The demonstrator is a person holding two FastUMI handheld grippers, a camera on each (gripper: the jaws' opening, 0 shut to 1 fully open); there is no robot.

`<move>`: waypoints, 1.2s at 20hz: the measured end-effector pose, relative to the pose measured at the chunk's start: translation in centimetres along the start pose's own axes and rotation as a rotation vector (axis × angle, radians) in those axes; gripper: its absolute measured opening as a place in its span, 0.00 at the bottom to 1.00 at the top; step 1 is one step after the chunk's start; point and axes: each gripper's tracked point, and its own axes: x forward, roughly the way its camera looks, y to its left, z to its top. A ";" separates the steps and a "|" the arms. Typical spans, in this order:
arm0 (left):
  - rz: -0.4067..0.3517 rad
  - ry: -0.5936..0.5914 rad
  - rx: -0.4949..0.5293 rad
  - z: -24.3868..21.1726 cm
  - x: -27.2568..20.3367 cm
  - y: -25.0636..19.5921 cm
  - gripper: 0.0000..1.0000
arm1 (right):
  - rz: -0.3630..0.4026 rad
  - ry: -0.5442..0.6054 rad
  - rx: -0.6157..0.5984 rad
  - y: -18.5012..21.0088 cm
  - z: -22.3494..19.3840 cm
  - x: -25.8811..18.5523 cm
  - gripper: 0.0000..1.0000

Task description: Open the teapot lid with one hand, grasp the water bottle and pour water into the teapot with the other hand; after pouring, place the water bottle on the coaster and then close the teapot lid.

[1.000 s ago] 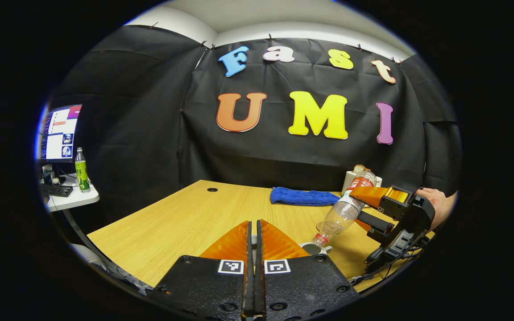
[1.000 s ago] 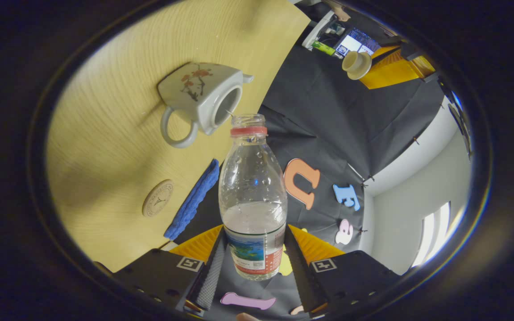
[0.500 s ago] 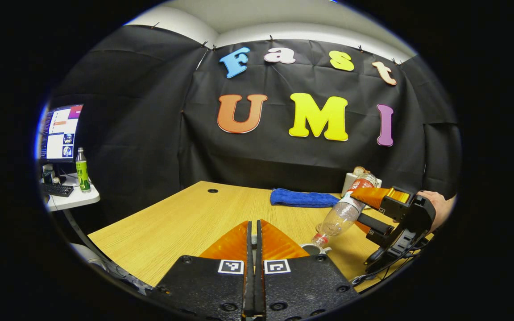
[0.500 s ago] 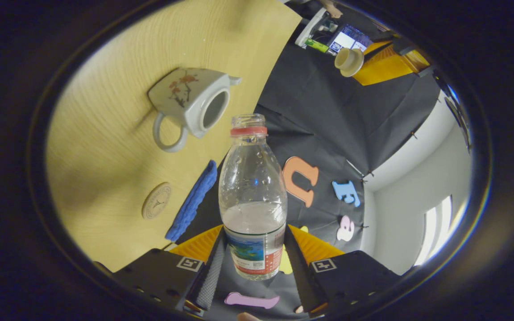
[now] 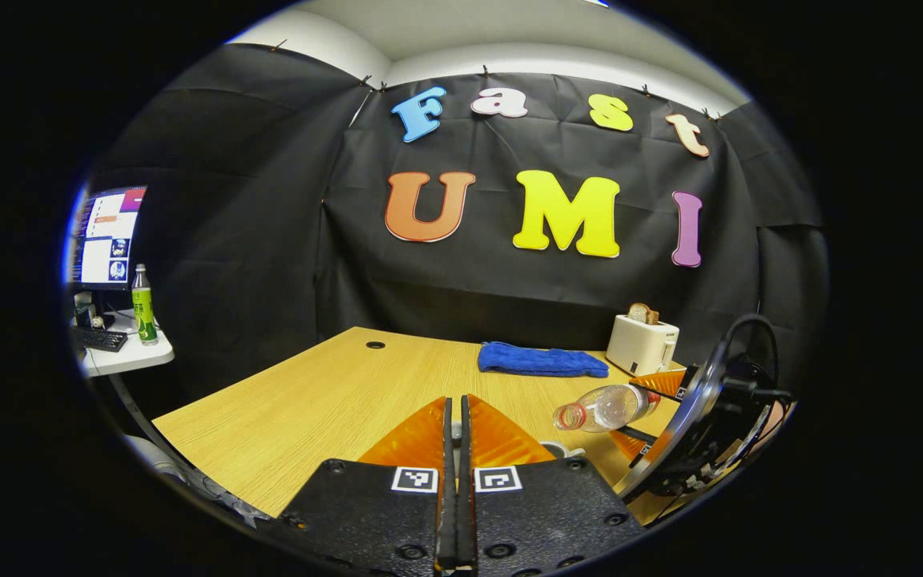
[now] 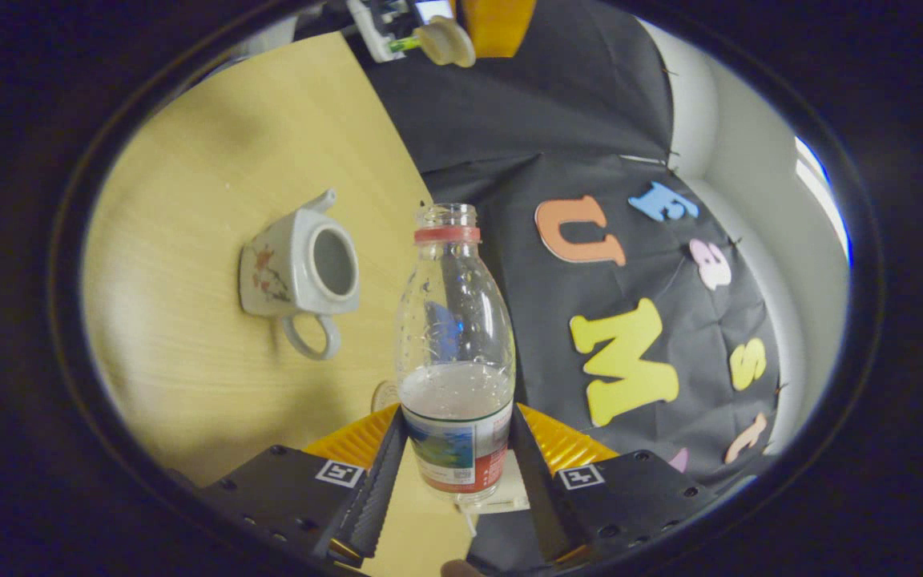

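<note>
Clamping the water bottle (image 6: 455, 361), the right tool (image 6: 455, 473) hides most of the coaster (image 6: 385, 395); left tool (image 5: 453, 425) pinched together.

Wooden table (image 5: 325, 401): teapot (image 6: 297, 268), towel (image 5: 540, 360), probably toaster (image 5: 641, 344).

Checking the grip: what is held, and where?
Right gripper holds the clear plastic water bottle at its labelled base; left gripper holds the cream teapot lid.
</note>
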 end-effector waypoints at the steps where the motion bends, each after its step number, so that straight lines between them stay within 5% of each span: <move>1: -0.003 -0.002 -0.001 0.2 0.0 -0.2 0.03 | 0.018 0.007 0.075 0.1 0.1 -0.3 0.75; 7: -0.024 -0.021 0.001 0.7 0.0 -1.5 0.03 | 0.135 0.033 0.636 0.8 0.0 -2.1 0.74; 12: -0.052 -0.016 0.015 0.6 0.0 -2.6 0.03 | 0.059 0.002 0.940 -3.5 -0.1 -3.6 0.74; 18: -0.078 -0.011 0.035 0.5 -0.1 -3.9 0.03 | 0.050 -0.014 1.144 -7.9 -0.8 -1.0 0.72; 24: -0.097 -0.007 0.031 0.2 0.0 -4.5 0.03 | 0.020 -0.003 1.190 -9.6 -1.6 4.6 0.73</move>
